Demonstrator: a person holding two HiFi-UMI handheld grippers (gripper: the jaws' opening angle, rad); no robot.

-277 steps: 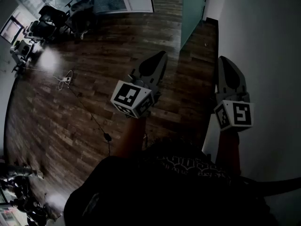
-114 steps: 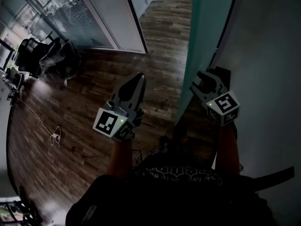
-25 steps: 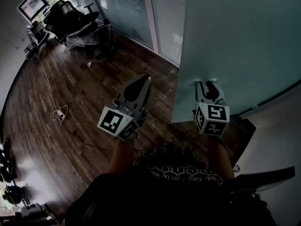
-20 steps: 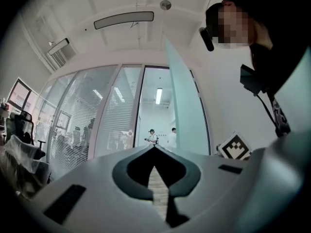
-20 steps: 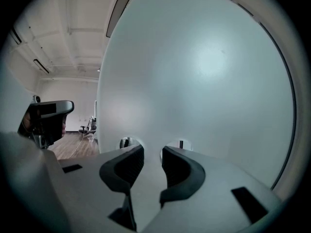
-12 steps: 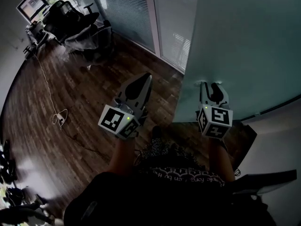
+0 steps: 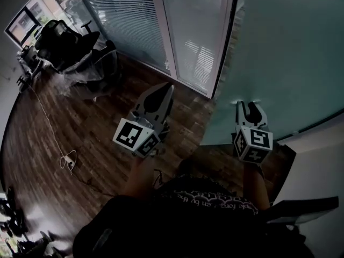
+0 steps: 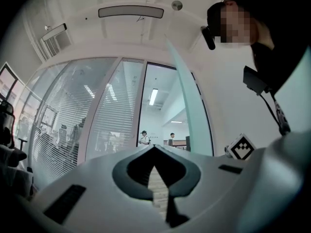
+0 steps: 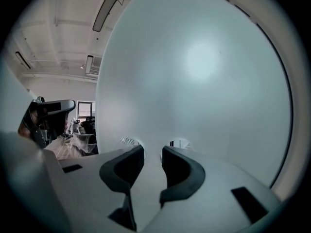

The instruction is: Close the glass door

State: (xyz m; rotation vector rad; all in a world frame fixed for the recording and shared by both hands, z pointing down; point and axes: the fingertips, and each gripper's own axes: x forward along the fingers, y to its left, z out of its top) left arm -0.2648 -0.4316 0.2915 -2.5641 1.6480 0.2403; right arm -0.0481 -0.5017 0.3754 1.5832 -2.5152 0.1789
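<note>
Head view: I look steeply down on a dark wooden floor. The frosted glass door fills the right of the scene. Its free edge stands near a white-framed partition with blinds, and a narrow gap shows between them. My right gripper is held against the door's face low down, its marker cube toward me. My left gripper hangs over the floor, apart from the door. Covered office chairs stand at upper left, and a light cable trails across the boards.

Left gripper view: the claw is fully closed and empty, its tips meeting in a point. Ahead of it, the glass door shows edge-on as a pale green blade, with an open doorway to its left. Two distant people stand in the room beyond. The right gripper's marker cube shows at lower right, and a ceiling light runs overhead.

Right gripper view: the claw is narrowly parted with nothing between its jaws. Its tips sit right at the frosted pane, which takes up most of the view. I cannot confirm actual contact.
</note>
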